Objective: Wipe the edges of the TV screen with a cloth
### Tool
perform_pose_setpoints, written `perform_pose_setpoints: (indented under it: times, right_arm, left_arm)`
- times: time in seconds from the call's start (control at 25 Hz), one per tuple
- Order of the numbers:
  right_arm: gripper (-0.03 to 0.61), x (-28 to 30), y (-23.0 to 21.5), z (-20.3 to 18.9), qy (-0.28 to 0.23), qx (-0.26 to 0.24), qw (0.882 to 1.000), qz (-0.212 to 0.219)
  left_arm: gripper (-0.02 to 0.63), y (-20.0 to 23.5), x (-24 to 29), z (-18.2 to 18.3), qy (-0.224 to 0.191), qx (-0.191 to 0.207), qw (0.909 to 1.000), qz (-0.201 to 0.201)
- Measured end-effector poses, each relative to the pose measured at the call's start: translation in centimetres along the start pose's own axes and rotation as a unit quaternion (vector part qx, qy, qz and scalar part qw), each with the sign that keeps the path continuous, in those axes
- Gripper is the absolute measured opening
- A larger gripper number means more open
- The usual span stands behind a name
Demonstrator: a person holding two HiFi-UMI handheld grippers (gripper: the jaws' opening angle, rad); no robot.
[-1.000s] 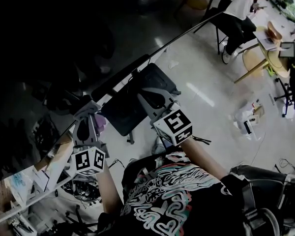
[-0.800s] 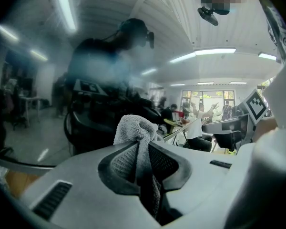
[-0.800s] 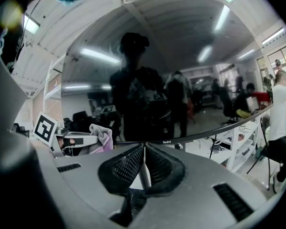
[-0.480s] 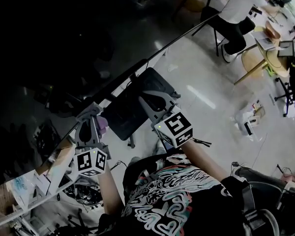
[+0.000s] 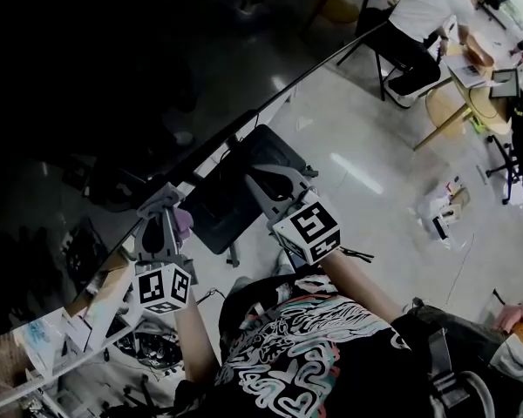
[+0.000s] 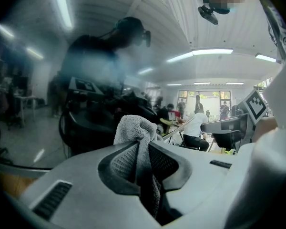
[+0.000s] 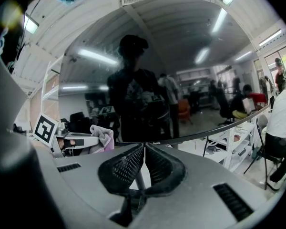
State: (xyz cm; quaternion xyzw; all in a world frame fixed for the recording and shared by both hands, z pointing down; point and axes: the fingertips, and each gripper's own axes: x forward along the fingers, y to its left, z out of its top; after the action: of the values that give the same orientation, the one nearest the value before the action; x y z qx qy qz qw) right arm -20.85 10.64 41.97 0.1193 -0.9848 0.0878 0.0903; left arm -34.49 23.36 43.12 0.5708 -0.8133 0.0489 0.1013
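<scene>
The TV screen (image 5: 113,77) is a big dark glossy panel filling the upper left of the head view; its lower edge (image 5: 270,94) runs diagonally. My left gripper (image 5: 161,202) is shut on a grey-pink cloth (image 5: 182,221) held against that lower edge. In the left gripper view the cloth (image 6: 136,128) bulges out between the closed jaws in front of the reflecting screen (image 6: 86,80). My right gripper (image 5: 260,174) is shut with nothing in it, its tips at the screen's lower bezel (image 7: 190,135). The right gripper view shows the left gripper (image 7: 74,140) with the cloth (image 7: 104,136).
A black flat seat-like panel (image 5: 218,203) sits under the right gripper. People sit at a table (image 5: 471,68) at the far right. A white bag (image 5: 440,212) lies on the floor. Cluttered shelves (image 5: 61,329) stand at lower left, and a white rack (image 7: 233,142) under the screen.
The left gripper with the cloth has crept slightly right along the lower edge. The right gripper has hardly moved. The seated person at the far right has shifted.
</scene>
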Motion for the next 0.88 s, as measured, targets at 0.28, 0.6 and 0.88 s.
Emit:
perform_pose_setpoints:
  times: [0.28,0.6,0.88]
  right_arm:
    - [0.034,-0.8,-1.6,0.2,-0.005,0.0,1.0,-0.01]
    - [0.034,-1.9,-3.0,0.1,-0.005,0.006,1.0,-0.02]
    - [0.034,-3.2,-4.2,-0.1,-0.009,0.009,0.999,-0.036]
  left_arm:
    - [0.051,-1.3,1.3,0.1,0.001,0.001,1.0,-0.006]
    - [0.051,-2.6,2.7,0.2,0.004,-0.004,0.9999,-0.014]
    - [0.051,-3.9,3.6,0.4,-0.005,-0.002,0.9997,-0.025]
